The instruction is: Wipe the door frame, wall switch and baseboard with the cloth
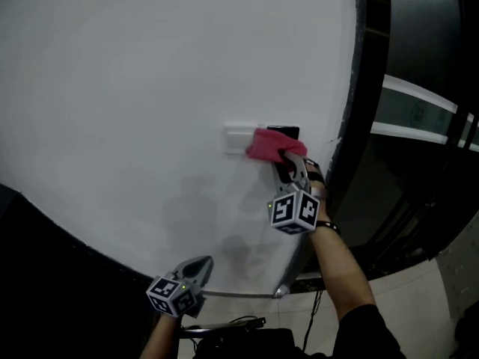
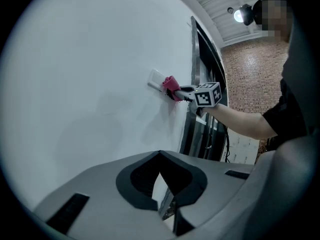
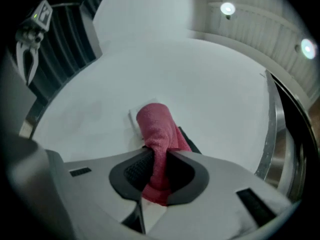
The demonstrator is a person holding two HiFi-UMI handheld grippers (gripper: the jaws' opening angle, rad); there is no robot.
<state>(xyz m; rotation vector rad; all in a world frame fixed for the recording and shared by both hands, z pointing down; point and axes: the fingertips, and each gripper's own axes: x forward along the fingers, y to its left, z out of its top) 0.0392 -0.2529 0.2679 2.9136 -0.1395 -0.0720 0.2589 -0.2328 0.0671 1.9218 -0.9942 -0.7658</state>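
A pink cloth point(image 1: 266, 146) is pressed on the white wall where a white wall switch point(image 1: 237, 138) meets a black plate point(image 1: 285, 132). My right gripper point(image 1: 284, 158) is shut on the cloth point(image 3: 156, 129), which bulges out past the jaws over the switch point(image 3: 133, 117). The dark door frame point(image 1: 361, 88) runs up just to the right. My left gripper point(image 1: 204, 263) hangs lower on the wall, shut and holding nothing; its jaw tips point(image 2: 160, 153) meet. From there the cloth point(image 2: 171, 87) and switch point(image 2: 155, 78) show up the wall.
The white wall point(image 1: 150, 88) fills most of the view. A dark band point(image 1: 45, 275) lies below it at lower left. Right of the frame are dark glass panels and pale rails point(image 1: 415, 99). A brick wall point(image 2: 247, 79) and ceiling lamp point(image 2: 240, 15) show beyond.
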